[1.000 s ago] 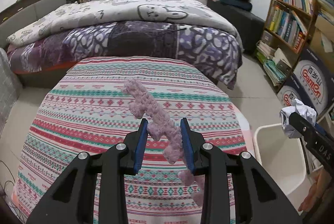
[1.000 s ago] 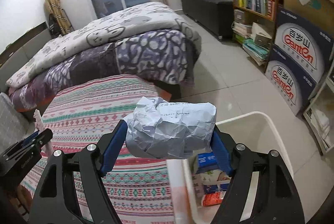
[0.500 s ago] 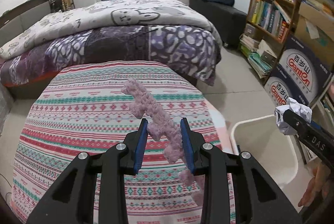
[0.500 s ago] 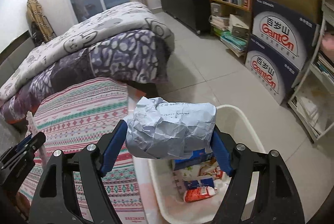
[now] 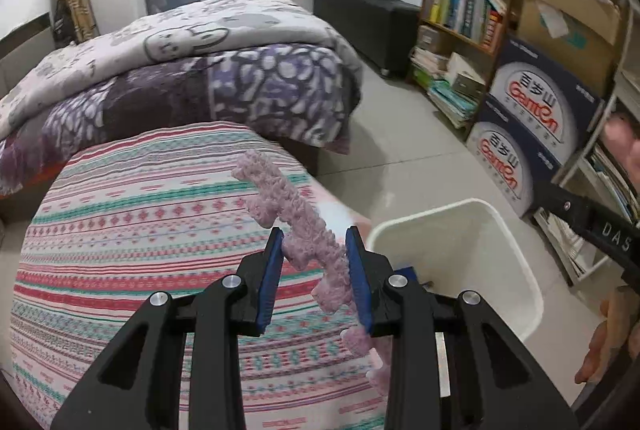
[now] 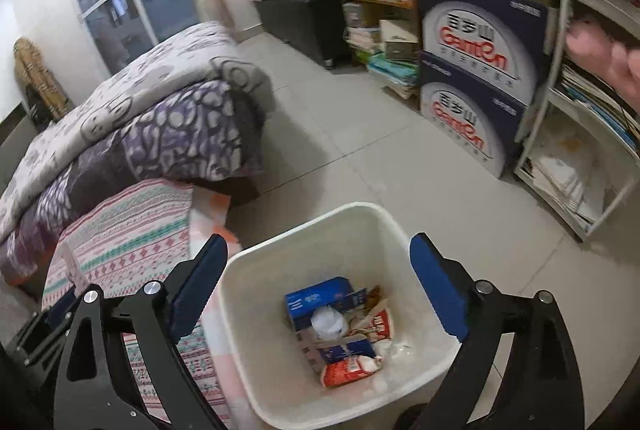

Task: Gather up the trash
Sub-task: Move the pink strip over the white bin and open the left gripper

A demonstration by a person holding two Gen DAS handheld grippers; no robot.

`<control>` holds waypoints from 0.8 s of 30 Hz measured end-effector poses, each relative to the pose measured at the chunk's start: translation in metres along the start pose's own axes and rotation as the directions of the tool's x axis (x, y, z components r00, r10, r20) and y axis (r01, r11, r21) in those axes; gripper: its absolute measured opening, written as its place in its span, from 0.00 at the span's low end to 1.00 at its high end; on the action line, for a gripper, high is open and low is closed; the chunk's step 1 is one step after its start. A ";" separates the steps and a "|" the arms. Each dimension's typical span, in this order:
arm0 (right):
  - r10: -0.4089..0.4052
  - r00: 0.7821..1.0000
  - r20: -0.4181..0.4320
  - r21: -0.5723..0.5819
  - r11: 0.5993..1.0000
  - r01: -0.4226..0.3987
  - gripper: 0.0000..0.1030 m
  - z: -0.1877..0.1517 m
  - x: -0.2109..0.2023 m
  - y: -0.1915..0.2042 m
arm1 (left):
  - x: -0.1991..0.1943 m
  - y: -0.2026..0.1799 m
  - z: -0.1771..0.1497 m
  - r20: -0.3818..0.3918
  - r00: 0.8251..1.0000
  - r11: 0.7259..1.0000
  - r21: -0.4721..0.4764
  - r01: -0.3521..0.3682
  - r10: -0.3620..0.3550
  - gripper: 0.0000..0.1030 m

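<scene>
My left gripper [image 5: 314, 270] is clamped on a pink knitted strip [image 5: 296, 226]. The strip runs slantwise between the blue pads [image 5: 269, 282], its upper end poking up past the tips and its lower end hanging below the right pad. Beneath it lies the striped cloth [image 5: 140, 250]; the white bin [image 5: 516, 254] sits just to the right of that cloth, on the tiled floor [image 5: 404, 145].

My right gripper [image 6: 318, 294] hangs directly over the bin [image 6: 276, 254]. Its jaws have just been opening and now stand wide apart, with nothing between them. The crumpled paper I was carrying is gone from the pads. In the bin I see a blue carton [image 6: 316, 300], a white wad [image 6: 330, 324], a red-and-white packet [image 6: 348, 370] and other wrappers; whether the wad is my paper, I cannot tell.

In the left view my right gripper's black arm [image 5: 588, 218] crosses the right edge above the bin, with fingers [image 5: 600, 350] of a hand below it.

Around: bed with purple quilt [image 6: 168, 125] to the left, two stacked blue boxes [image 6: 476, 77] against the bookshelf [image 5: 468, 1] on the right.
</scene>
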State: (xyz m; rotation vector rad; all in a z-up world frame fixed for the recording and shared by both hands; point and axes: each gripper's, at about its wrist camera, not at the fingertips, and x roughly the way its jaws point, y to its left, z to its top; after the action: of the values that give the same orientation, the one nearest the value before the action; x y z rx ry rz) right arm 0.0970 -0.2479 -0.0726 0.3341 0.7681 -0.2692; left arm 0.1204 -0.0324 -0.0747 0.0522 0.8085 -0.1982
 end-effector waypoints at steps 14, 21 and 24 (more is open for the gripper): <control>-0.113 0.993 0.045 0.146 0.984 0.105 0.89 0.011 -0.021 -0.086 | 0.017 -0.095 -0.006 -0.038 0.988 0.982 0.113 0.154 -0.151 0.33; -0.141 0.985 0.102 0.188 0.975 0.120 0.93 0.014 -0.044 -0.101 | 0.002 -0.115 -0.005 -0.002 0.975 0.970 0.106 0.220 -0.221 0.57; -0.134 0.981 0.141 0.187 0.977 0.106 0.93 0.012 -0.061 -0.097 | -0.015 -0.112 -0.005 0.019 0.976 0.969 0.121 0.214 -0.218 0.59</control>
State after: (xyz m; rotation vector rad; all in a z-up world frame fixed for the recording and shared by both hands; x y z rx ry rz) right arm 0.0280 -0.3337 -0.0403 0.4319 0.6142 -0.4749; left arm 0.0844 -0.1397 -0.0644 0.0724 0.7688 -0.4528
